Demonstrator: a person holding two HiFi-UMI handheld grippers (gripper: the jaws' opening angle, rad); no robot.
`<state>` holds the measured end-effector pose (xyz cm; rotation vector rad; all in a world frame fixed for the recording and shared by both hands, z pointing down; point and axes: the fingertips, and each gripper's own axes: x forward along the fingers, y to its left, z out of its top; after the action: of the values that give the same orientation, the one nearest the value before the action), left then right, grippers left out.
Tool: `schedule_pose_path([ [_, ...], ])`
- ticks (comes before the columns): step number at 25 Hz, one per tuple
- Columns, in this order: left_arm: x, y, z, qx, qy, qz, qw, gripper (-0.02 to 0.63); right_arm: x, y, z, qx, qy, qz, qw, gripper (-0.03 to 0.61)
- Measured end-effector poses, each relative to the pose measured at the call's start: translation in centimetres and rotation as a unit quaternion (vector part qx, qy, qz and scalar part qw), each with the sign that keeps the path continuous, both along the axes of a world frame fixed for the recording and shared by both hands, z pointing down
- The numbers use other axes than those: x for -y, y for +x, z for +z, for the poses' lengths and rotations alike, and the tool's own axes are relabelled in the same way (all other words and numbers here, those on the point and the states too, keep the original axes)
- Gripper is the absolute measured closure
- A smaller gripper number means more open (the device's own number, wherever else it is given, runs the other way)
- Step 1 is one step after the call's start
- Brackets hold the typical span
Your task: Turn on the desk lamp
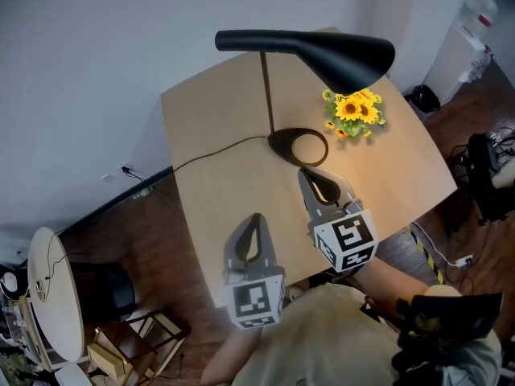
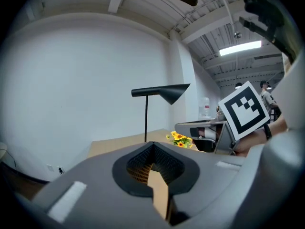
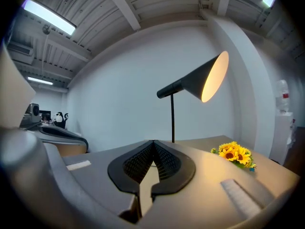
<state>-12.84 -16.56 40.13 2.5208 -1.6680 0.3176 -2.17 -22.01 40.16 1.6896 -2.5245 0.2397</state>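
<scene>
Head view, steeply down. Desk lamp [image 1: 322,55]: black, cone shade on a thin stem, with its ring base [image 1: 298,146] at upper centre of the wooden table [image 1: 217,199]. Its cord [image 1: 211,156] trails off the table's left edge. The shade interior [image 3: 209,78] glows warm in the right gripper view, so the lamp is judged already lit and the task likely complete. Sunflower bunch [image 1: 354,112]: directly under the shade, upper right of the table, brightly lit.

Right gripper [image 1: 311,180]: centre of frame, jaws pressed together with nothing between them. The tips sit just short of the ring base and are aimed at it. This placement suits a press on a base switch, though no switch can be made out.

Left gripper [image 1: 255,222]: lower centre, near the table's front edge, jaws likewise closed and empty, well apart from the lamp. Judged idle, held back so as not to crowd the working side.
</scene>
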Motion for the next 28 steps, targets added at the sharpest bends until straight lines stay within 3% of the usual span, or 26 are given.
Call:
schedule_pose_path([
  [11, -8.3, 0.0, -3.7, -0.029, 0.028, 0.025, 0.9988, 0.615, -10.7, -0.2, -4.4, -0.003, 0.032, 0.005, 0.999, 0.578],
  [19, -13.2, 0.3, -2.7, -0.03, 0.024, 0.033, 0.9987, 0.615, -16.4, 1.1, -5.4, -0.014, 0.035, 0.009, 0.999, 0.578],
  [28, -16.7, 3.4, -4.0, -0.037, 0.028, 0.006, 0.9989, 0.615, -21.9, 3.2, -5.5, -0.03, 0.032, -0.033, 0.998, 0.578],
])
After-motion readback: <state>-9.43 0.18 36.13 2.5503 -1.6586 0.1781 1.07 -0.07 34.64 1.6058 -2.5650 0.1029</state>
